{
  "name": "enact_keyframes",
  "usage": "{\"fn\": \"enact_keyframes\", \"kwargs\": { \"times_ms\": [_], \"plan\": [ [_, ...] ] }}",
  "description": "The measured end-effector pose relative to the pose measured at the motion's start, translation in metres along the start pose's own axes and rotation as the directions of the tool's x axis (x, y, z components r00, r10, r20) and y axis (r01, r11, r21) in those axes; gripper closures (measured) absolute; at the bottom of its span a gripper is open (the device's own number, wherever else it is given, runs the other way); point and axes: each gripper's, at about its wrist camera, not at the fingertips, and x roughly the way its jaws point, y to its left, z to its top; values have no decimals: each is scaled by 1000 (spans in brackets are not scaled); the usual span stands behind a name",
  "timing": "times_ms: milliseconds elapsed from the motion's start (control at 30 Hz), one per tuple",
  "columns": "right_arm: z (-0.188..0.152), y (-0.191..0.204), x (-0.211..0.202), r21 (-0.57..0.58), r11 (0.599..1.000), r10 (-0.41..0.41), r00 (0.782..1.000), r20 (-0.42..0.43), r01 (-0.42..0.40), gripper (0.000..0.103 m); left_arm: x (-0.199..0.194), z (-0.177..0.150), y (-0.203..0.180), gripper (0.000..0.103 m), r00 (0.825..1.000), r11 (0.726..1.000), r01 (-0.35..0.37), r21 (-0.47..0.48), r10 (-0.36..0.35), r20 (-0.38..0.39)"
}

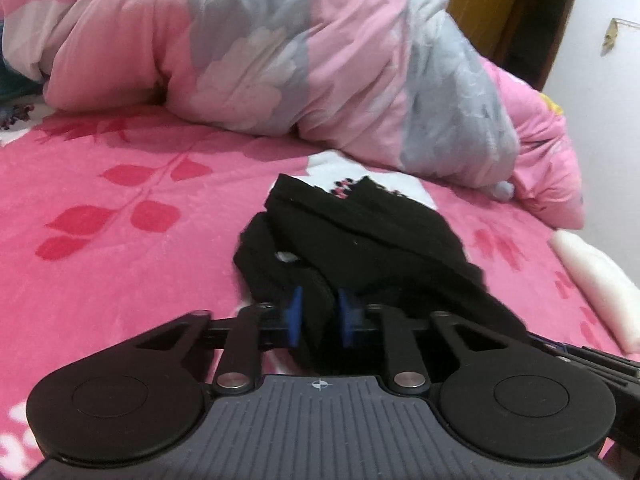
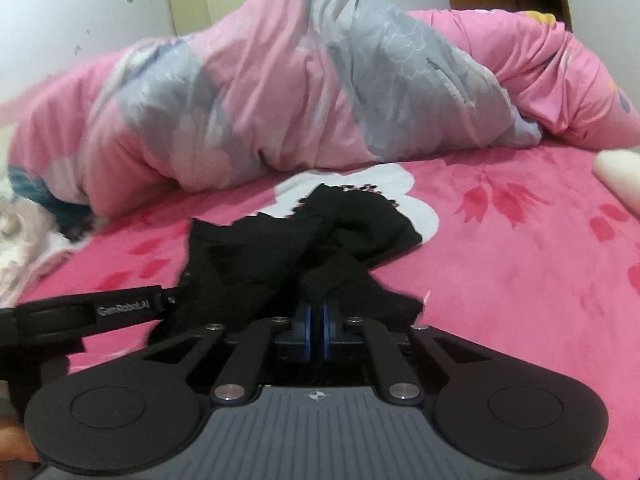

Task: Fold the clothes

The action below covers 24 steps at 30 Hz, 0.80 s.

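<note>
The crumpled black fabric garment point(image 1: 360, 236) is lying mid-bed on the pink floral bedsheet point(image 1: 120, 184). Left gripper point(image 1: 319, 316) and right gripper point(image 2: 316, 316) are pinching its near edge; soft, light, limp, likely best gripped at corners.

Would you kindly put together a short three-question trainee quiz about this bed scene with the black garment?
1. True or false: the left gripper is shut on the crumpled black fabric garment.
2. The garment lies on: A) a pink fleece bed cover with red leaf print; B) a wooden floor; C) a chair.
3. Fill in: behind the garment is a bunched pink and grey floral ____.

Key: 1 true, black cloth sits between its blue pads. 2 A. 3 quilt. The right gripper also pinches the garment.
</note>
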Motion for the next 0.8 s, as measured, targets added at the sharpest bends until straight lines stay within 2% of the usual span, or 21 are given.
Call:
{"fn": "enact_keyframes", "kwargs": {
  "times_ms": [100,133,267,367,467,600,633,667,733,800],
  "plan": [
    [-6,5,-29,-3,999,35,999,13,-35,98,-27,-4,-1,95,999,999,47,0,-47,17],
    [-8,7,-40,-1,999,47,999,14,-47,98,-37,-6,-2,100,998,998,66,0,-66,23],
    [-24,12,-80,28,994,110,994,-10,-109,99,-82,-18,-4,101,989,991,134,22,-135,53],
    [-38,13,-104,55,989,141,989,-35,-139,99,-103,-26,-5,101,986,987,155,39,-157,59],
    [-45,15,-117,40,992,120,992,-50,-118,98,-98,-26,1,99,989,989,146,31,-147,32],
    [-26,15,-107,16,995,101,994,-39,-100,94,-72,-22,16,94,994,994,108,-26,-109,-29],
    [-20,15,-104,13,995,98,995,-29,-97,88,-64,-20,20,88,994,995,93,-46,-95,-45],
    [-12,15,-99,11,995,103,995,-5,-103,75,-57,-20,24,76,994,994,85,-69,-89,-61],
    [4,20,-80,-14,994,112,993,25,-112,54,-41,-18,33,59,993,989,80,-123,-90,-79],
    [19,26,-58,-48,992,121,992,40,-119,53,-25,-15,38,57,992,986,75,-147,-89,-91]
  ]
}}
